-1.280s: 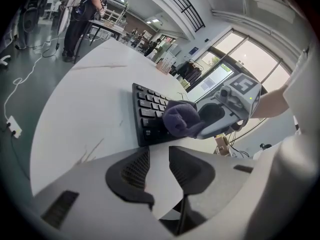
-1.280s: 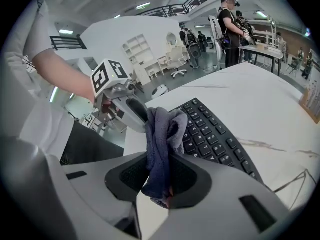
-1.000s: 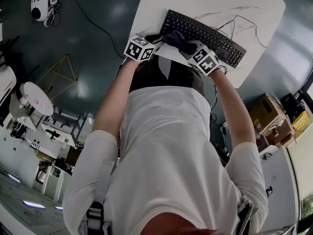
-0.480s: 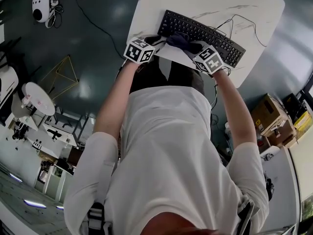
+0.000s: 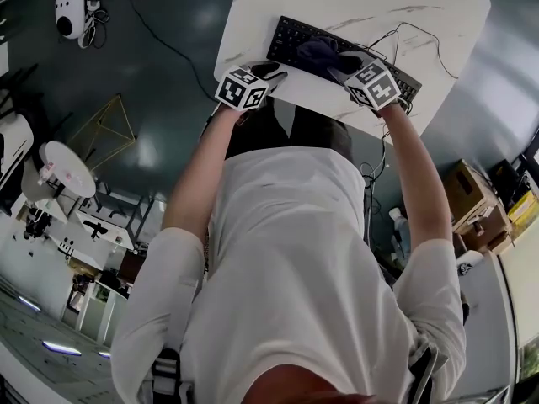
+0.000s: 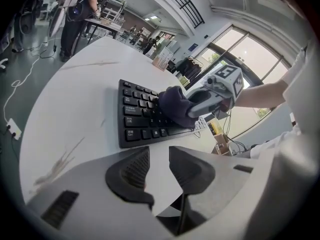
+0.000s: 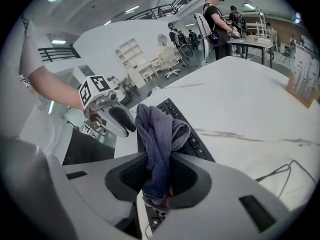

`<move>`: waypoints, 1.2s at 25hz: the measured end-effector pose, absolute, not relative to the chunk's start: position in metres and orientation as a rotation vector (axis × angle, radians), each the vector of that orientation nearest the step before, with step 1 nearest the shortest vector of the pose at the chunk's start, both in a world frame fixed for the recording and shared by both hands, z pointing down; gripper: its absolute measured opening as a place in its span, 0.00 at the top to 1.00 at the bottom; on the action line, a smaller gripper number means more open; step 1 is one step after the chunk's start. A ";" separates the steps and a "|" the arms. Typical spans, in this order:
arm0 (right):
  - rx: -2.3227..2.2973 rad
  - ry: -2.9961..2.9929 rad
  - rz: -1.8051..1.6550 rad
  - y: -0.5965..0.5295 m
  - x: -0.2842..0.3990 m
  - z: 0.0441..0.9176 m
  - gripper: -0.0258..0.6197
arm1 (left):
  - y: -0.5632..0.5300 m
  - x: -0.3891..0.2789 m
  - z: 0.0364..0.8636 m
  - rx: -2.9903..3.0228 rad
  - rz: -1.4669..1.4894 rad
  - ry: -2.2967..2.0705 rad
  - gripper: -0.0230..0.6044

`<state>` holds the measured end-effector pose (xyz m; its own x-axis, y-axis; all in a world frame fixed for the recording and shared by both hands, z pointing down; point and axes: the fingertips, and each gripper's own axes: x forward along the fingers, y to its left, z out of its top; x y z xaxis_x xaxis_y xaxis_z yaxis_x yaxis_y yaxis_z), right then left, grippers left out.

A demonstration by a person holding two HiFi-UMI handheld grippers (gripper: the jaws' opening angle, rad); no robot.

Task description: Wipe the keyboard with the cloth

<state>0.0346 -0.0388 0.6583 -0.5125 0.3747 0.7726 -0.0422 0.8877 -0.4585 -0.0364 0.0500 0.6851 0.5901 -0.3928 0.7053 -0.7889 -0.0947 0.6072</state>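
Closest to the person, the left gripper [image 6: 159, 156] hangs over the near edge of the white marble-patterned table [image 6: 65, 99], just short of the keyboard's left end. Its jaws stand a little apart, with only bare tabletop showing through the gap. To its right, the right gripper [image 7: 159, 176] has its jaws clamped on a dark blue-grey cloth [image 7: 160, 134]. The lower end of the cloth is pinched between the ribbed pads, and the rest bunches up ahead of them. In the head view that bundle of cloth [image 5: 320, 53] lies on the keys near the middle of the black keyboard [image 5: 290, 36], with the right gripper [image 5: 349, 66] angled in from the keyboard's right. The left gripper view shows the cloth [image 6: 175, 106] pressed against the key rows of the keyboard [image 6: 137, 119]. The keyboard lies slantwise near the table's front edge, and a thin black cable [image 5: 413, 32] loops away from its right end across the tabletop. Further back the surface is bare up to a small wooden stand [image 7: 302, 89] at the far right edge. Beyond the table, people [image 7: 217, 19] stand at another table in an open hall.
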 end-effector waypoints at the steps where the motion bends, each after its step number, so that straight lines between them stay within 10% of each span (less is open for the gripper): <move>1: -0.240 -2.051 0.515 -0.044 0.035 0.658 0.79 | 0.049 -0.036 0.685 1.707 0.444 -0.985 0.77; 30: -0.174 -2.067 0.353 -0.134 0.048 0.647 0.79 | 0.043 -0.024 0.678 1.684 0.461 -1.029 0.77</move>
